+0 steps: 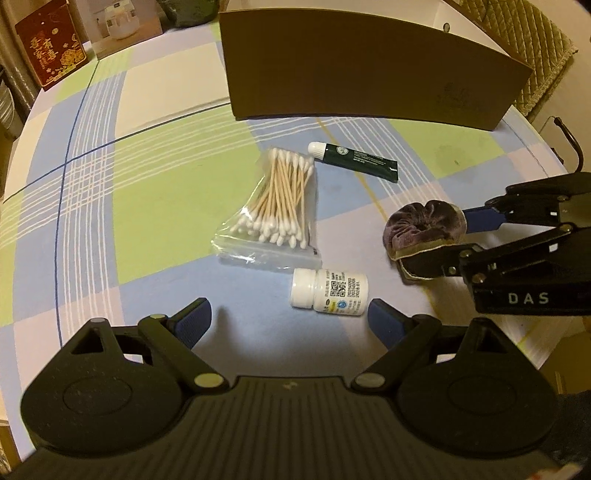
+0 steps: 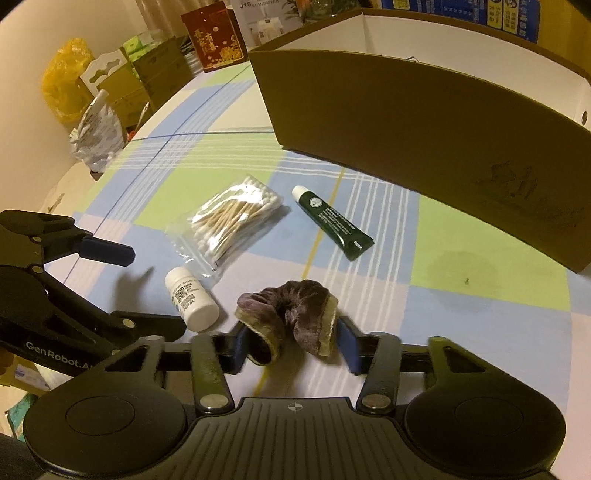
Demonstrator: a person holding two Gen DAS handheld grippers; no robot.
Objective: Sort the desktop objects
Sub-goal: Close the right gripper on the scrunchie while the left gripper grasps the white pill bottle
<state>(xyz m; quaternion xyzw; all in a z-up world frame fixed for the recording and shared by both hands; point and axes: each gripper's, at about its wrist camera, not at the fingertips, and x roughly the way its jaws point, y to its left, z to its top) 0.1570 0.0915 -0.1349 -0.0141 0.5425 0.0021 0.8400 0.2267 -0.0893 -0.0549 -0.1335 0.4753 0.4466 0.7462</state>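
- A round table carries a checked cloth (image 1: pixel 155 192) in pale blue, green, lilac and cream squares crossed by thin white and dark blue lines; a dark stain marks one green square near the brown cardboard box (image 1: pixel 369 74).
- That large, open-topped box, white inside, stands at the far side of the cloth and serves as the landmark here.
- Just in front of the box lies a dark green tube with a white cap (image 1: pixel 352 162); beside the tube, on the side away from the box, is a clear zip bag of wooden cotton swabs (image 1: pixel 277 206).
- Farther from the box, a small white pill bottle with a printed label (image 1: pixel 328 291) lies on its side.
- The right gripper (image 2: pixel 291 343) has its blue-padded jaws pinching a purple velvet scrunchie (image 2: pixel 288 314), which rests on the cloth well in front of the box.
- The left gripper (image 1: pixel 288 321) hovers with jaws spread wide, just short of the pill bottle.
- Beyond the box's left end stand a red gift box with gold lettering (image 1: pixel 51 51) and a white product carton (image 1: pixel 122 26); off the table edge are a yellow plastic bag (image 2: pixel 66 77) and stacked cartons.
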